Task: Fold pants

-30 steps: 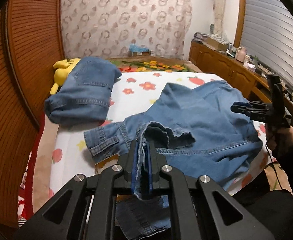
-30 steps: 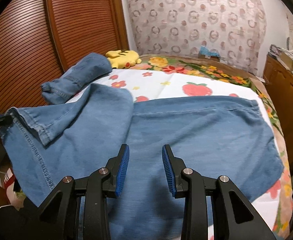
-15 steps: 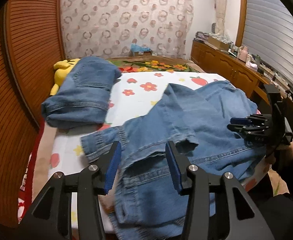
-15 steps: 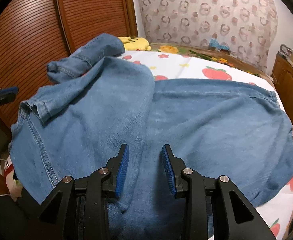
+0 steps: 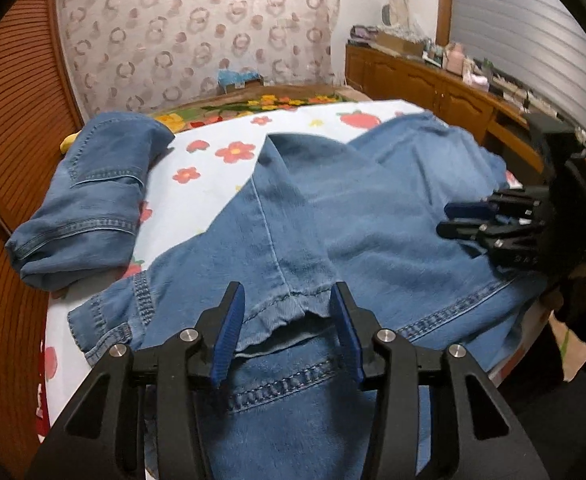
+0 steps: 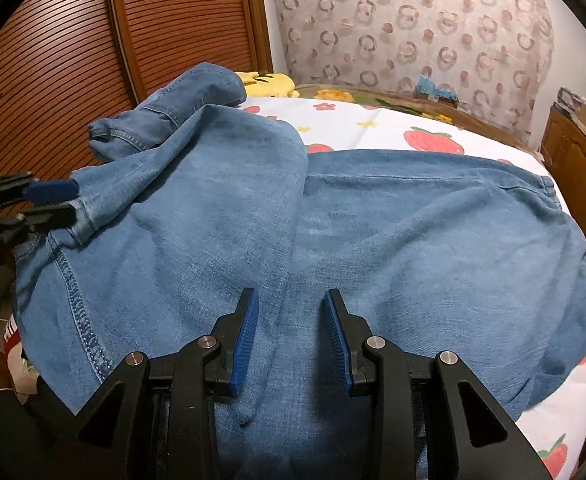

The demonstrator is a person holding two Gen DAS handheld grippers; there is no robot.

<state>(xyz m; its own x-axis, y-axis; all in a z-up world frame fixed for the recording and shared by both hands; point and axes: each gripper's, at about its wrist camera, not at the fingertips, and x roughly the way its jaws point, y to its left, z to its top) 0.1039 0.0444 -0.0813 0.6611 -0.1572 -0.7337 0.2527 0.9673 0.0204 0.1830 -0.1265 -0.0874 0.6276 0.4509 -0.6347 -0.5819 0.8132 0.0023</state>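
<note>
Left wrist view shows what has just changed: a second ago my left gripper [image 5: 287,330] was clamped on the hem of a pant leg, and now its fingers stand wide apart with that hem lying loose between them, gripping nothing. I take that to mean the leg has been carried across and let go, so one fold of the pants [image 6: 333,232] is laid down and the next fold is still to do. My right gripper [image 6: 291,334] was spread all along and is spread now, hovering low over the denim with nothing between its pads; over that second it has come in closer above the cloth.

The pants lie across the near part of the bed [image 6: 357,132], reaching to its near edge and spilling a little over it, with the waistband end toward the right edge. One leg is doubled over the other, its frayed hem [image 5: 293,312] resting on top close to the near edge and its fold line running away from me. The denim is mid blue, soft and wrinkled, not yet smoothed flat. Another bundle of jeans [image 5: 93,200] sits apart, toward the far left corner of the bed, beside a yellow plush toy [image 6: 269,82]
</note>
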